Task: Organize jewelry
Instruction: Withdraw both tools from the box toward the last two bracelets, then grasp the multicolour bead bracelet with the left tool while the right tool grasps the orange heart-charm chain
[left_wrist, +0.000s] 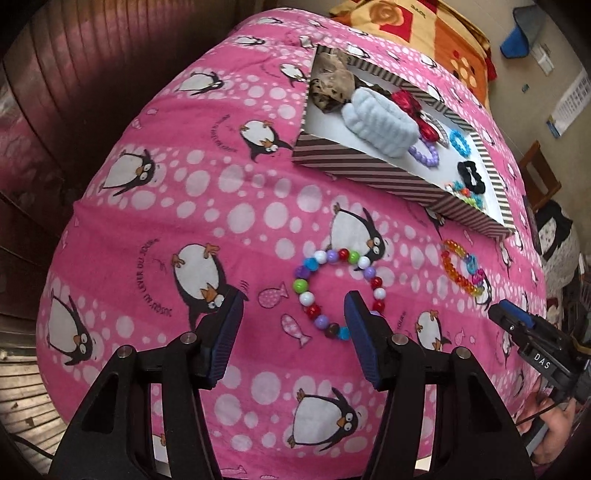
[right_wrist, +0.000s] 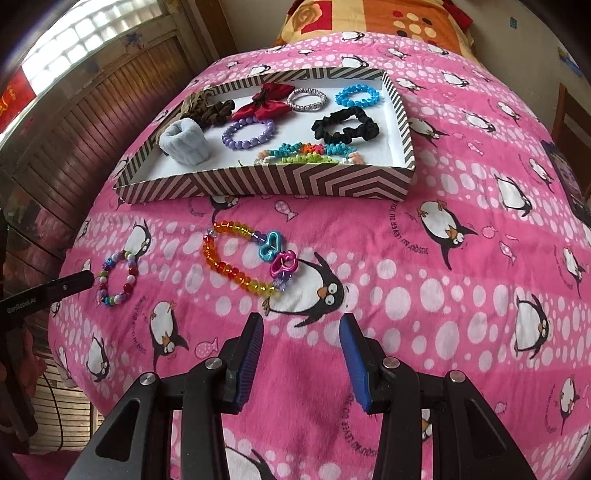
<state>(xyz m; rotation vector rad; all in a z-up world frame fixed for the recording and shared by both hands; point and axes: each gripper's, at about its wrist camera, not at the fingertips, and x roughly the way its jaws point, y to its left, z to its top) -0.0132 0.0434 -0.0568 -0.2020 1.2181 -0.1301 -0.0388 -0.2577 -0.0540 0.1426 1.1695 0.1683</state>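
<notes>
**Loose beads, soft bed: a grasp that may miss**

The left hand-held gripper (left_wrist: 293, 306) stands open, empty, over the mixed-bead bracelet (left_wrist: 338, 291) on the bed (left_wrist: 155, 229), short of the striped box (left_wrist: 354, 171). Its pads could pinch blanket or snag the bracelet. The right hand-held gripper (right_wrist: 301, 328), also open and empty, faces the orange bracelet (right_wrist: 236, 258). Readable: "DAS", "enRobot.AI".

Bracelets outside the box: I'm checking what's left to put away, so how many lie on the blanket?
2: the multicolored bead bracelet by the left gripper, and the orange-yellow bracelet with heart charms before the right gripper. None seem hidden.
</notes>
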